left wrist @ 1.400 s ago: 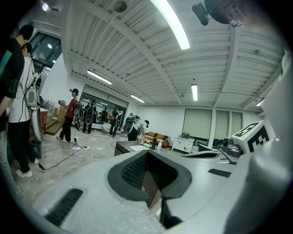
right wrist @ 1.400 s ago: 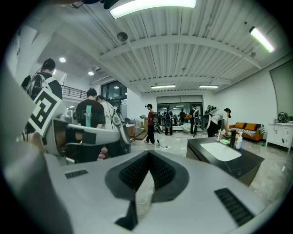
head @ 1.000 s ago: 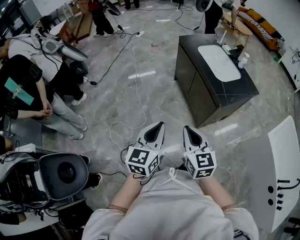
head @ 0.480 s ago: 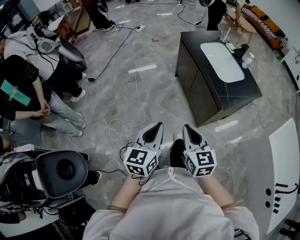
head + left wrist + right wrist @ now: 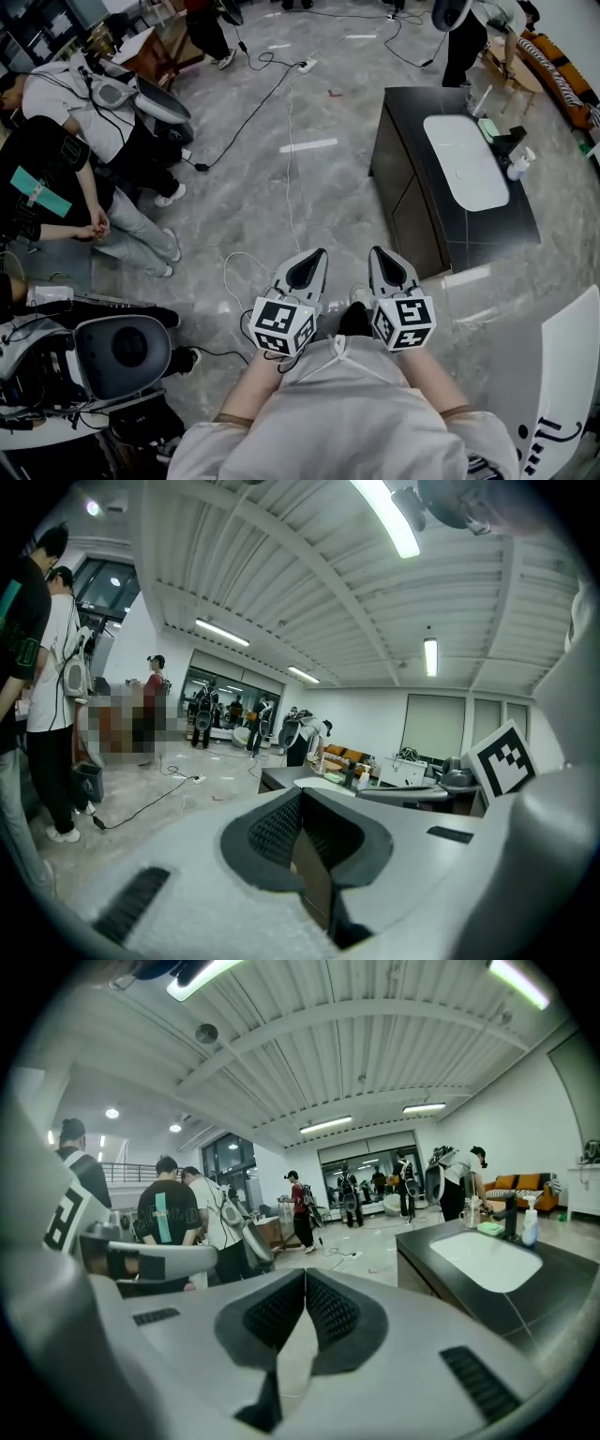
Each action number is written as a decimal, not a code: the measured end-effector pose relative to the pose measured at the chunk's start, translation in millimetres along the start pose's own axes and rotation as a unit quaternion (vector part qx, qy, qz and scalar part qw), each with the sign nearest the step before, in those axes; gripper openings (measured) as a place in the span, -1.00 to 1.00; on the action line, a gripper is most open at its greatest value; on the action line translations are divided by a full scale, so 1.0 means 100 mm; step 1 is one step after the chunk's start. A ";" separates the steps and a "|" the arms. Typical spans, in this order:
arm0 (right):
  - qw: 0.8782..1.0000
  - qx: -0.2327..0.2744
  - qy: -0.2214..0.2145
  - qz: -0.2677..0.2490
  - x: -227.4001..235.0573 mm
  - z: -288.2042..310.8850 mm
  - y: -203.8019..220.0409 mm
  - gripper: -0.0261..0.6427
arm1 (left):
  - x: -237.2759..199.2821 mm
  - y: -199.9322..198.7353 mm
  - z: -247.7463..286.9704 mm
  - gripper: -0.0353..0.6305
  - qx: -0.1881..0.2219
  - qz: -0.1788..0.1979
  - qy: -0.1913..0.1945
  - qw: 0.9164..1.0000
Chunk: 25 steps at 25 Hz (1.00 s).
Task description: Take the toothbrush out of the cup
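Note:
Both grippers are held close to the person's chest, pointing forward over the floor. My left gripper [image 5: 317, 255] is shut with nothing in it; its ribbed pads meet in the left gripper view [image 5: 300, 797]. My right gripper [image 5: 377, 253] is likewise shut and holds nothing [image 5: 306, 1277]. A dark cabinet with a white sink [image 5: 466, 161] stands ahead to the right, well beyond reach. On the counter's far end stand small items: a thin white upright piece [image 5: 482, 99], a green block [image 5: 489, 127], a black tap [image 5: 512, 141] and a white bottle [image 5: 518, 165]. Cup and toothbrush are too small to tell apart.
People sit and stand at the left [image 5: 66, 178]. Cables [image 5: 286, 150] trail over the grey marble floor between me and the cabinet. A black round machine [image 5: 122, 349] is at the lower left. A white board [image 5: 572, 375] is at the lower right. Another person stands behind the sink [image 5: 464, 33].
The view has turned, so the sink cabinet now lies further right and higher in the head view. A dark shoe shows between the grippers. Both grippers stay shut by the chest.

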State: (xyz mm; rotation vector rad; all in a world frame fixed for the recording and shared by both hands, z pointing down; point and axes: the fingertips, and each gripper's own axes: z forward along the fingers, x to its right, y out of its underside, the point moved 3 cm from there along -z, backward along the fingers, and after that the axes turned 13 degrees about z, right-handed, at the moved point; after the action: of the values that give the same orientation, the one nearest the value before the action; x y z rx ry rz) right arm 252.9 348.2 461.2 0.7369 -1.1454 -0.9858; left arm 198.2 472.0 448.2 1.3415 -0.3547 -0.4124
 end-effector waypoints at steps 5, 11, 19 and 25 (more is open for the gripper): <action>1.000 0.001 -0.022 0.006 0.45 0.47 -0.42 -0.84 | -0.09 -0.26 0.63 -0.84 0.022 0.013 -0.002 1.000; 1.000 0.007 -0.021 -0.008 1.09 0.93 -0.89 -0.84 | -0.19 -0.46 1.57 -0.84 0.019 0.030 -0.002 0.999; 1.000 -0.011 0.010 0.017 1.79 1.21 -1.05 -0.84 | -0.24 -0.49 2.48 -0.84 -0.011 0.013 0.038 0.999; 0.998 -0.007 0.051 0.041 2.23 1.40 -1.16 -0.84 | -0.27 -0.54 3.19 -0.84 -0.027 0.025 0.094 0.995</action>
State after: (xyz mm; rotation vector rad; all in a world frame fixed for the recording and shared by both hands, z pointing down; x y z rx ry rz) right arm 111.9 98.5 484.7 0.7146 -1.0711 -0.8768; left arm 18.8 201.8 457.1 1.3040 -0.2180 -0.2495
